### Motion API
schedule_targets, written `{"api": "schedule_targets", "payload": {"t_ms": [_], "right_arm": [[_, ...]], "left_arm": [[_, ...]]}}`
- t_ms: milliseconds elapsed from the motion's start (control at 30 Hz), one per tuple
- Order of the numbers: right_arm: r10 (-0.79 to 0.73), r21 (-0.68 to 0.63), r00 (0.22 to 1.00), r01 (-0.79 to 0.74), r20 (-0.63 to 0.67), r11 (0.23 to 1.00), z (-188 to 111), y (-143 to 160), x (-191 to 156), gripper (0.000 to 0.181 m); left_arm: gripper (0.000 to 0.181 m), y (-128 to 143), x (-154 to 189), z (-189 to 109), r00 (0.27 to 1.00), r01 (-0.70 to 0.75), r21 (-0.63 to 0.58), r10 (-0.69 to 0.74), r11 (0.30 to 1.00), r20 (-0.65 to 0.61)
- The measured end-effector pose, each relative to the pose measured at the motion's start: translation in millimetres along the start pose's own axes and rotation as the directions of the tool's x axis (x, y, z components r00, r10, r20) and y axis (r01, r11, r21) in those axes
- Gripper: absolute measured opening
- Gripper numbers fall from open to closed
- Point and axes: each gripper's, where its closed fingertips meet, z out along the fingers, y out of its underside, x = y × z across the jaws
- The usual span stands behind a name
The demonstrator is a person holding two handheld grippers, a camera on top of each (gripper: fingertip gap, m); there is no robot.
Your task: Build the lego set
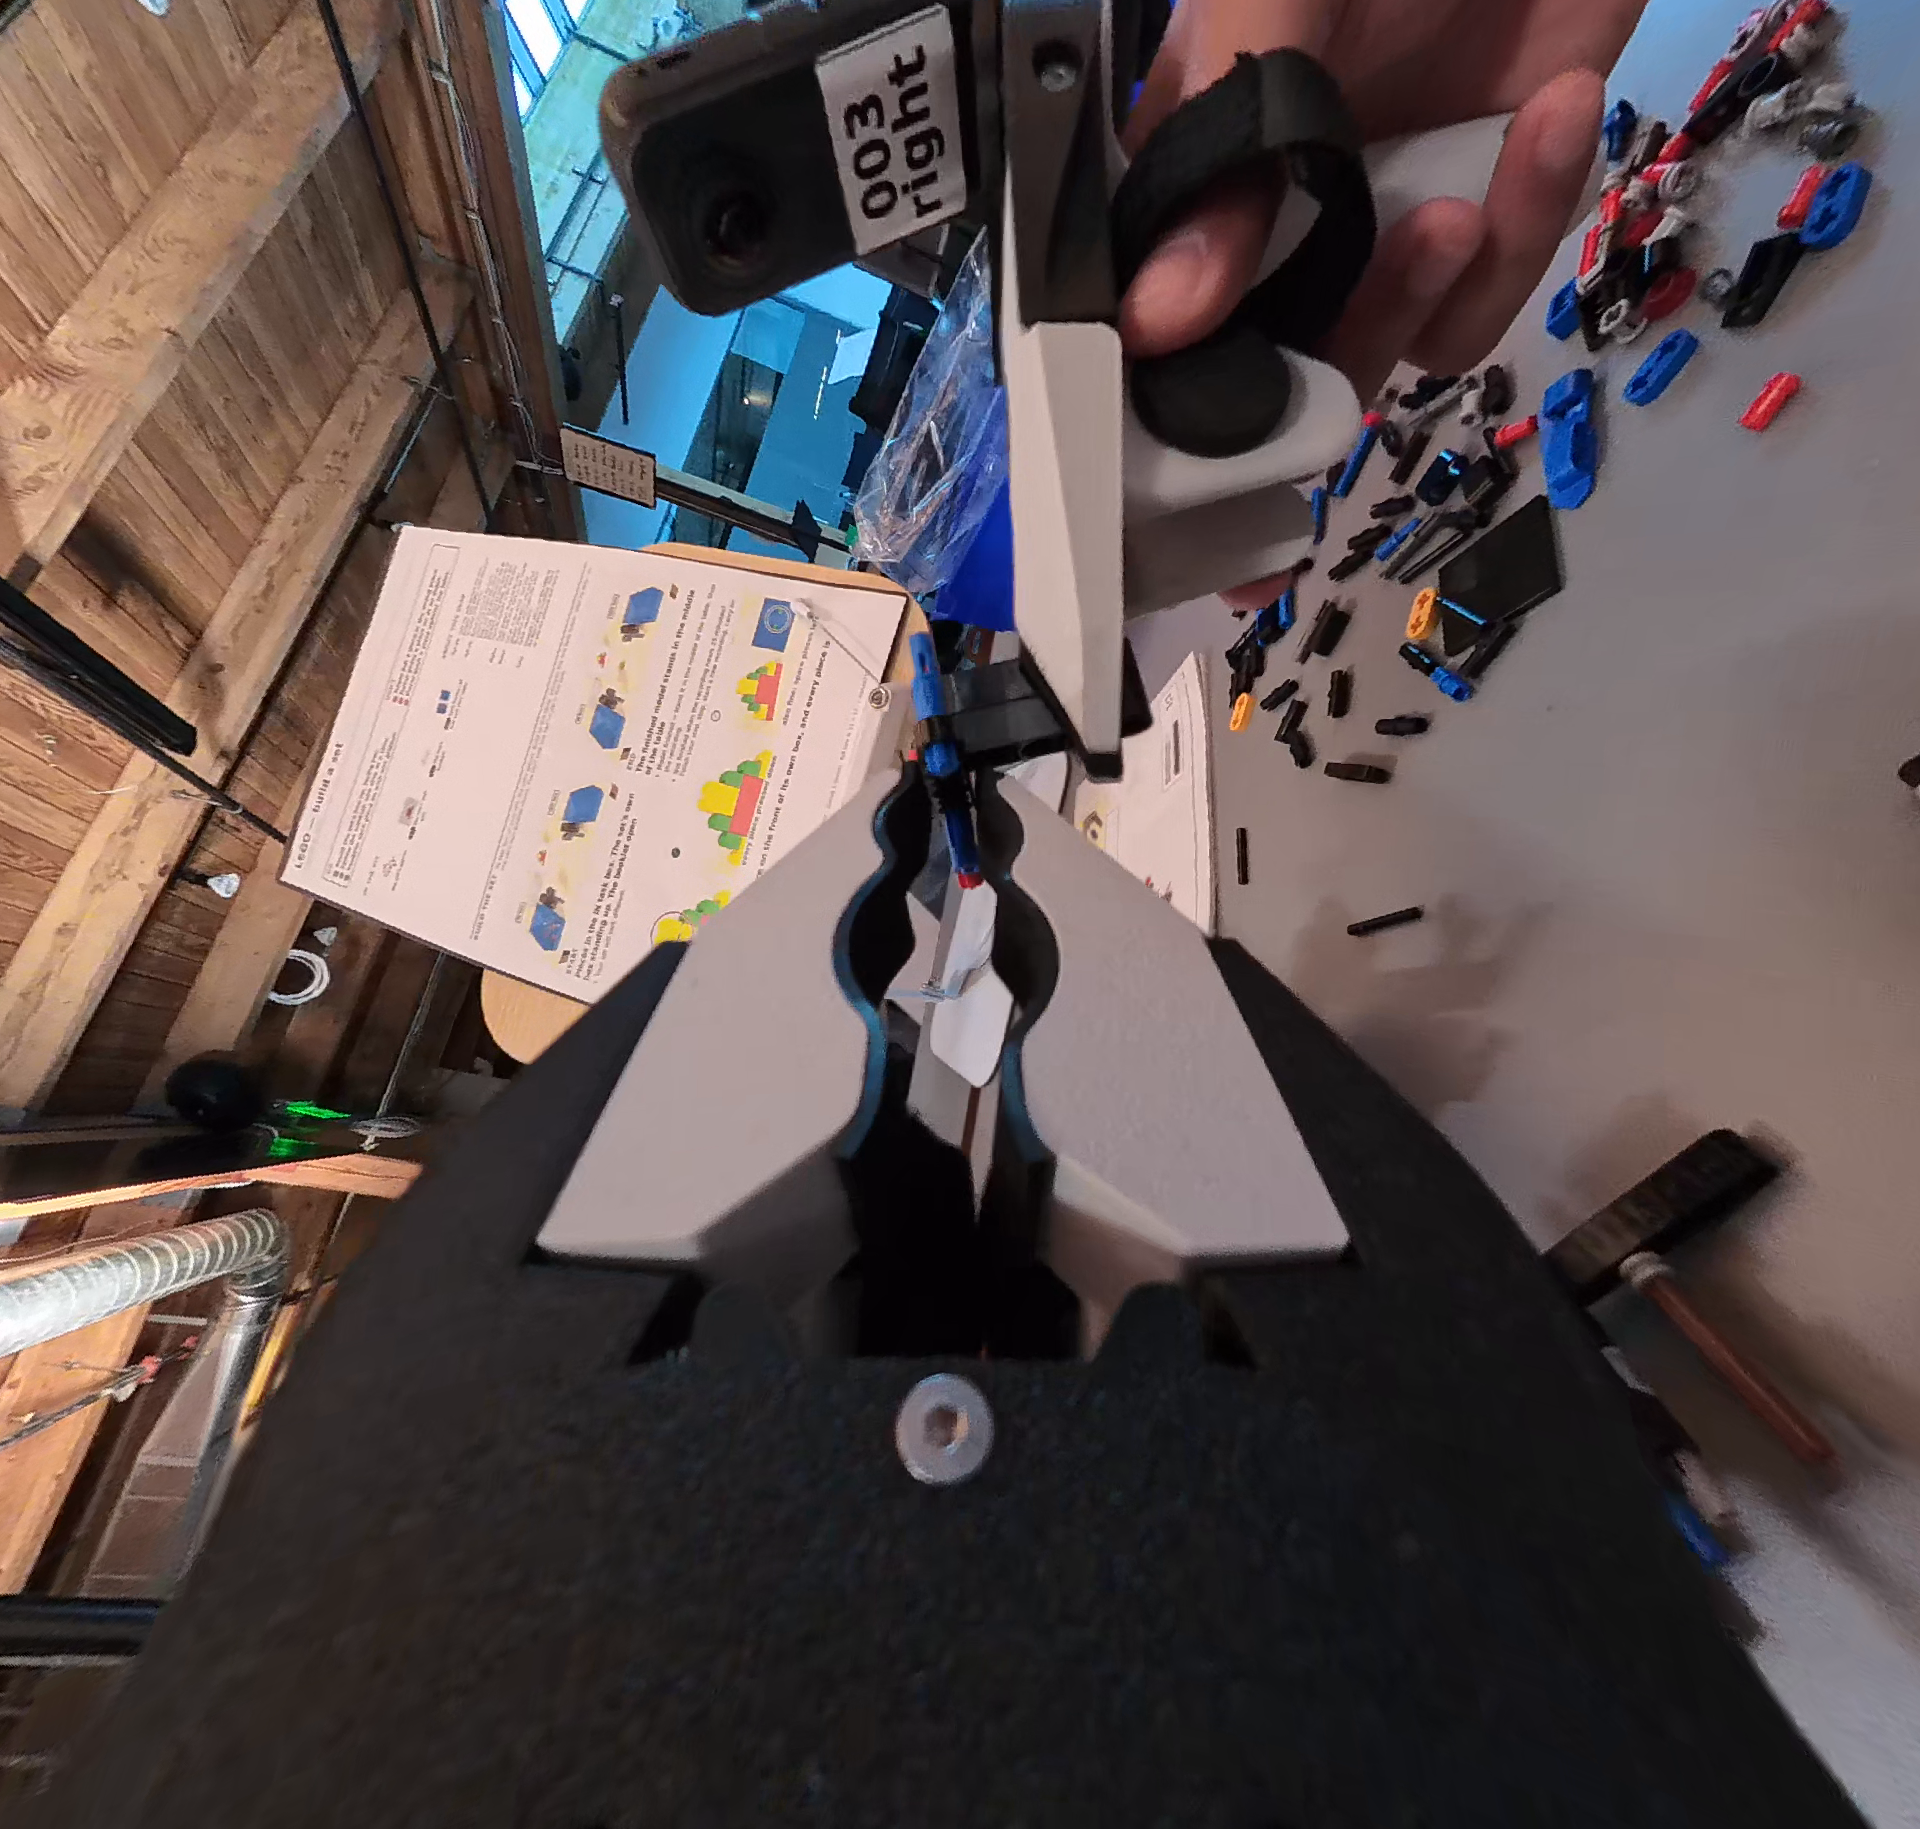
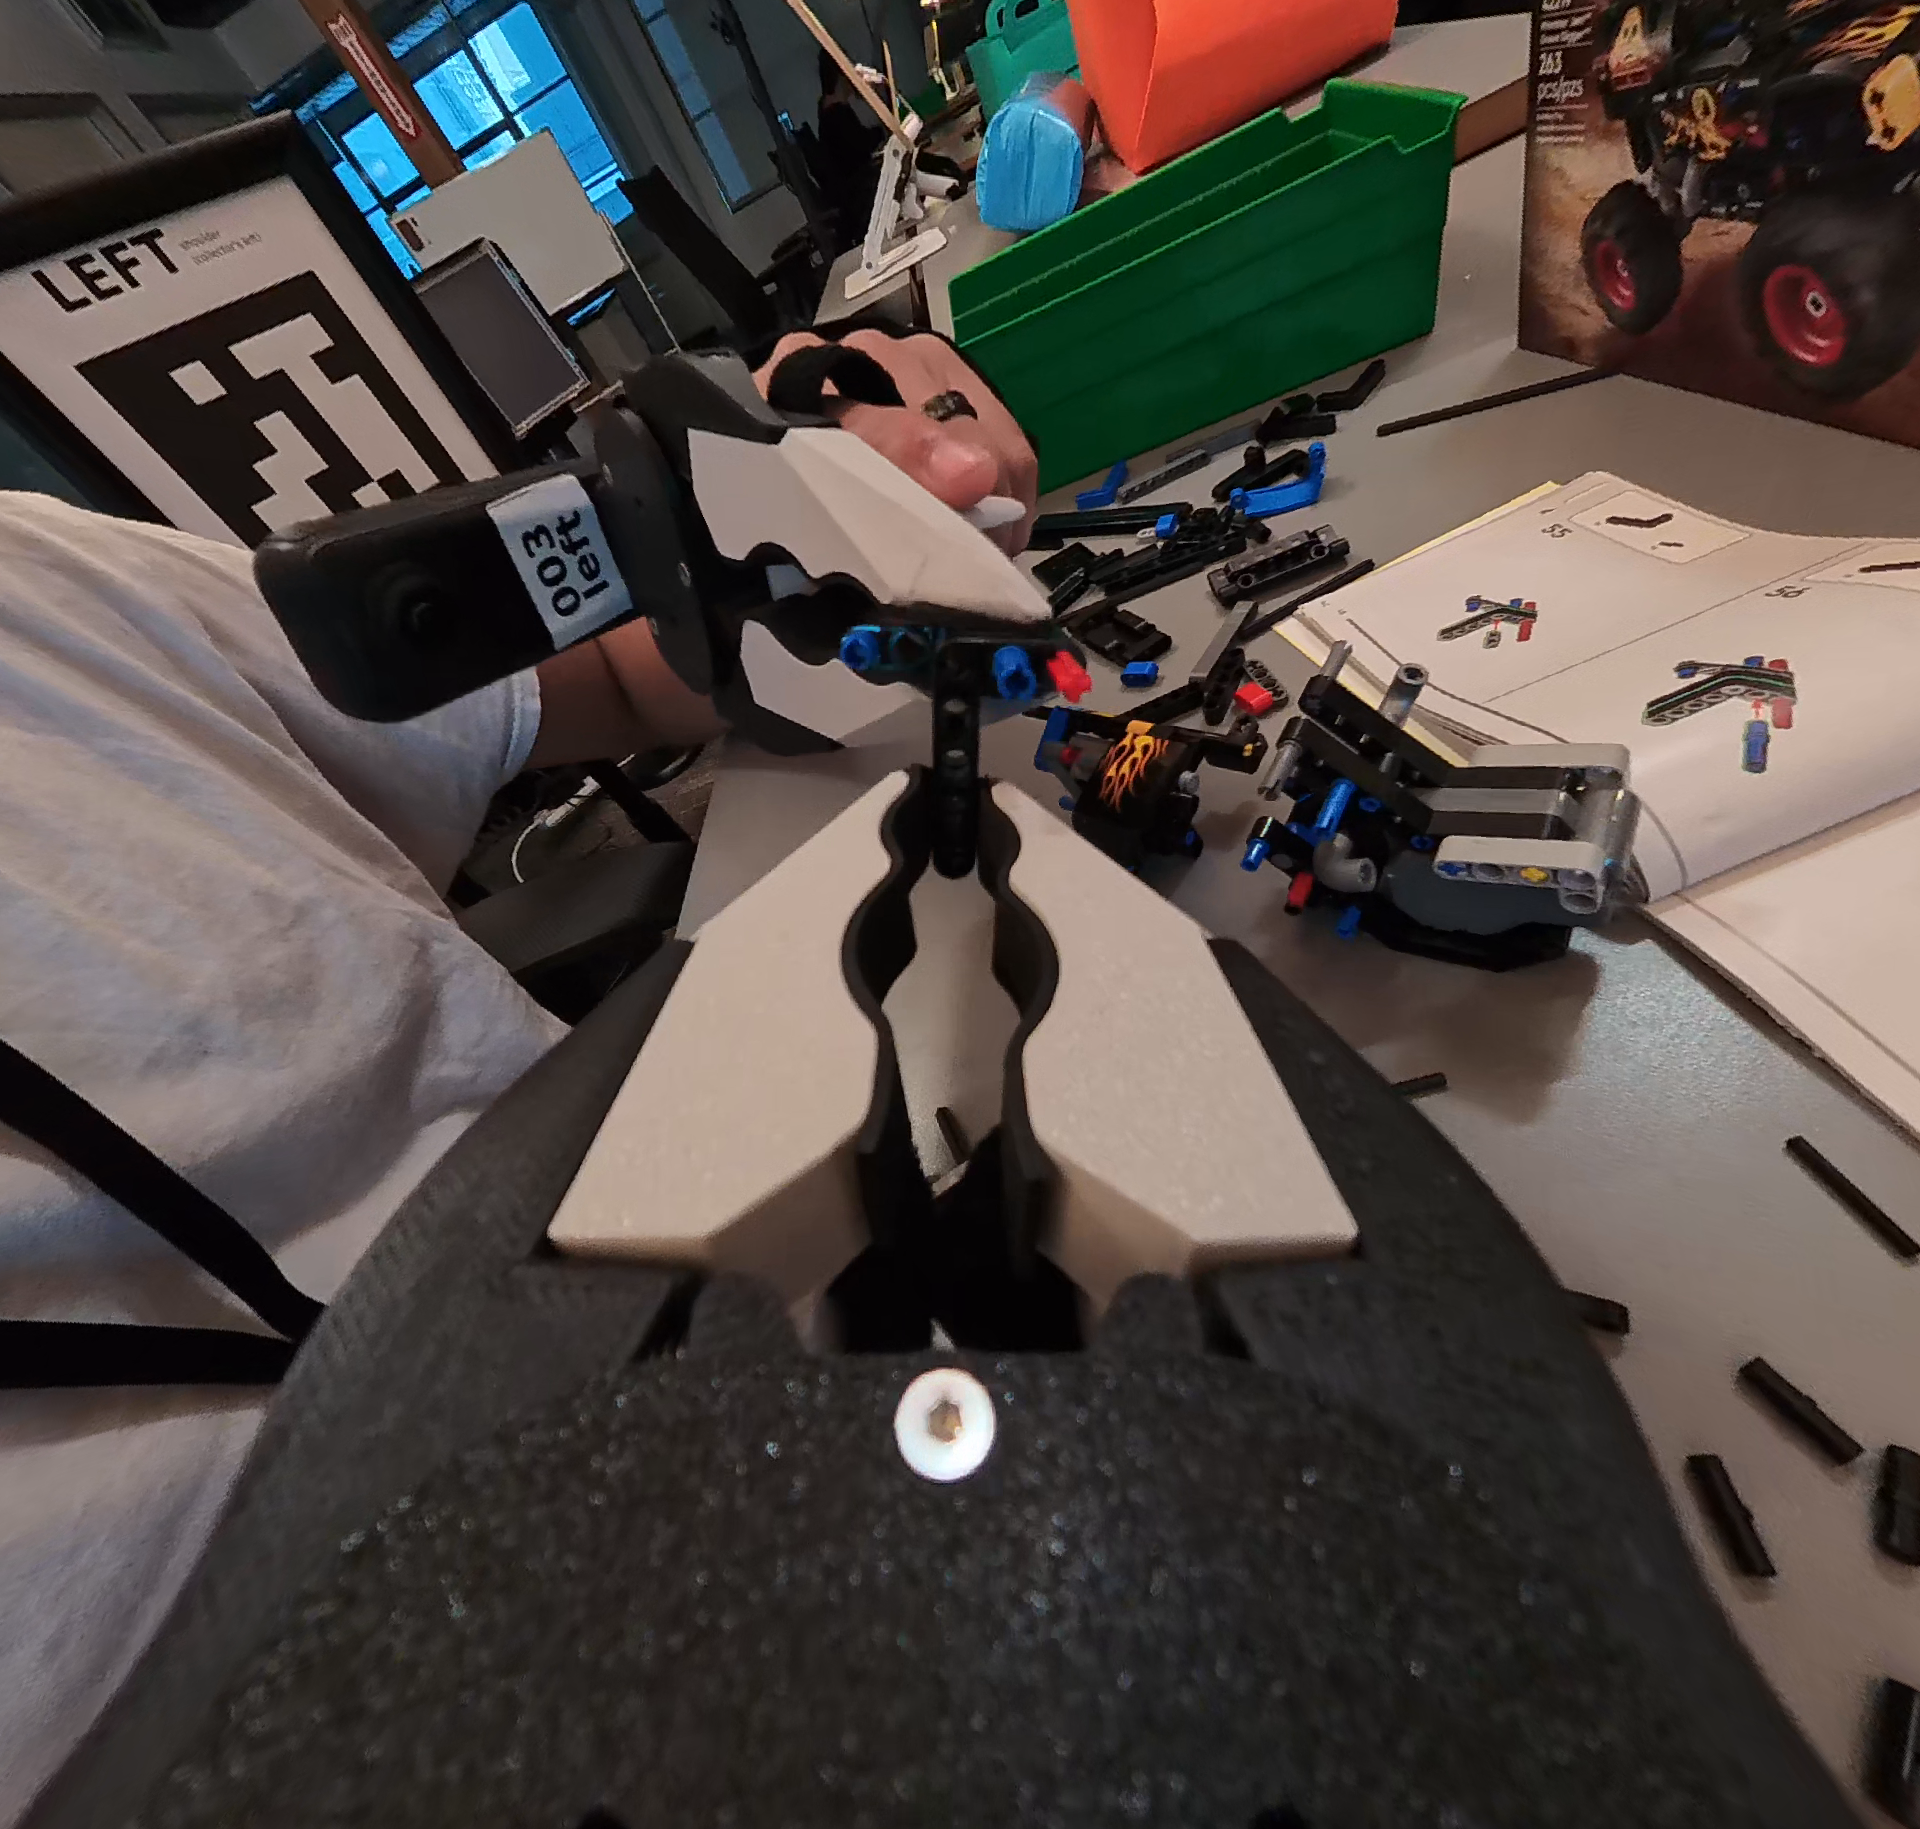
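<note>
I hold a small T-shaped Lego piece in the air between both grippers. My left gripper (image 1: 948, 792) is shut on its black crossbeam (image 1: 940, 756), which carries blue pins and a red pin. In the right wrist view the left gripper (image 2: 1029, 626) comes in from the left, clamping the crossbeam (image 2: 935, 641). My right gripper (image 2: 951, 792) is shut on the black stem beam (image 2: 954, 740), which joins the crossbeam at a right angle. In the left wrist view the right gripper (image 1: 1086, 740) reaches down from above, holding the stem (image 1: 997, 714).
On the grey table (image 2: 1455, 1104) lie a partly built chassis (image 2: 1455, 813), a flame-printed subassembly (image 2: 1132, 761), the open instruction booklet (image 2: 1558, 636), loose pieces (image 1: 1455, 532) and black pins (image 2: 1797, 1405). A green bin (image 2: 1195, 304) and the set box (image 2: 1745, 148) stand behind. The tips of both grippers are at nearly the same place. Both grippers' tips are roughly 11 cm from the flame-printed subassembly (image 2: 1132, 761).
</note>
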Motion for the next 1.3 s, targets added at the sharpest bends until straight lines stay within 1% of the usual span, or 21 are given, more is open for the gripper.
{"api": "schedule_targets", "payload": {"t_ms": [133, 267, 333, 400, 467, 500, 567, 600, 667, 700, 767, 800, 833, 867, 933, 967, 1033, 1100, 1200, 1233, 1300], "right_arm": [[-0.007, -0.003, 1.0, 0.007, -0.02, 1.0, -1, 0, 2, 0.006], [-0.016, -0.011, 0.998, 0.015, -0.062, 1.0, -2, 1, 8, 0.007], [-0.026, 0.0, 0.996, 0.026, -0.084, 1.0, -7, -2, 13, 0.007], [-0.096, -0.028, 0.979, 0.092, -0.177, 0.995, -21, -3, 28, 0.007], [-0.212, -0.098, 0.923, 0.191, -0.321, 0.977, -45, -1, 51, 0.006], [-0.249, -0.129, 0.896, 0.216, -0.368, 0.968, -55, 1, 60, 0.006], [-0.274, -0.166, 0.856, 0.223, -0.439, 0.961, -70, 8, 77, 0.006], [-0.268, -0.167, 0.848, 0.214, -0.457, 0.962, -74, 12, 84, 0.006], [-0.226, -0.133, 0.861, 0.185, -0.456, 0.974, -73, 15, 89, 0.006], [-0.208, -0.116, 0.865, 0.173, -0.456, 0.978, -72, 15, 91, 0.006], [-0.199, -0.102, 0.858, 0.17, -0.473, 0.98, -73, 17, 98, 0.006], [-0.186, -0.096, 0.861, 0.159, -0.474, 0.983, -73, 19, 100, 0.006], [-0.163, -0.08, 0.872, 0.142, -0.462, 0.987, -73, 19, 100, 0.006], [-0.141, -0.058, 0.882, 0.129, -0.45, 0.99, -73, 17, 100, 0.006], [-0.121, -0.037, 0.887, 0.117, -0.446, 0.992, -75, 15, 102, 0.006], [-0.119, -0.038, 0.886, 0.114, -0.448, 0.993, -76, 16, 103, 0.006], [-0.118, -0.033, 0.887, 0.116, -0.446, 0.993, -77, 15, 104, 0.006], [-0.119, -0.032, 0.889, 0.117, -0.442, 0.993, -77, 16, 104, 0.006], [-0.122, -0.031, 0.892, 0.12, -0.435, 0.992, -76, 15, 101, 0.006], [-0.127, -0.032, 0.893, 0.126, -0.432, 0.992, -75, 14, 99, 0.006], [-0.143, -0.041, 0.892, 0.139, -0.429, 0.989, -74, 14, 96, 0.006]], "left_arm": [[0.007, 2, 0, 1, 1.0, 0.027, -0.002, -0.027, 1.0, 0.004], [0.007, 8, 2, 2, 0.993, 0.116, -0.033, -0.117, 0.993, -0.014], [0.014, 12, 2, -3, 0.984, 0.174, -0.043, -0.175, 0.984, -0.037], [0.015, 17, 0, -13, 0.962, 0.262, -0.061, -0.265, 0.963, -0.057], [0.015, 24, 5, -23, 0.912, 0.381, -0.119, -0.394, 0.917, -0.111], [0.015, 27, 6, -28, 0.876, 0.449, -0.14, -0.465, 0.883, -0.128], [0.015, 28, 12, -36, 0.776, 0.58, -0.166, -0.602, 0.798, -0.187], [0.015, 28, 11, -39, 0.729, 0.635, -0.162, -0.655, 0.756, -0.201], [0.015, 27, 9, -43, 0.622, 0.736, -0.146, -0.746, 0.661, -0.239], [0.015, 25, 11, -45, 0.542, 0.789, -0.151, -0.791, 0.595, -0.284], [0.017, 18, 18, -53, 0.344, 0.873, -0.198, -0.85, 0.446, -0.399], [0.018, 15, 21, -57, 0.263, 0.89, -0.233, -0.858, 0.393, -0.442], [0.021, 13, 24, -61, 0.221, 0.89, -0.261, -0.853, 0.375, -0.472], [0.022, 13, 24, -63, 0.221, 0.888, -0.262, -0.849, 0.379, -0.48], [0.022, 18, 22, -61, 0.26, 0.881, -0.255, -0.859, 0.398, -0.442], [0.022, 17, 25, -61, 0.261, 0.871, -0.275, -0.859, 0.406, -0.441], [0.023, 9, 36, -64, 0.225, 0.844, -0.352, -0.863, 0.405, -0.453], [0.027, -2, 60, -70, 0.174, 0.769, -0.48, -0.861, 0.422, -0.478], [0.035, -12, 104, -70, 0.127, 0.629, -0.658, -0.891, 0.413, -0.437], [0.041, -14, 118, -70, 0.121, 0.576, -0.703, -0.893, 0.418, -0.432], [0.042, -17, 135, -62, 0.127, 0.523, -0.747, -0.904, 0.411, -0.408]]}}
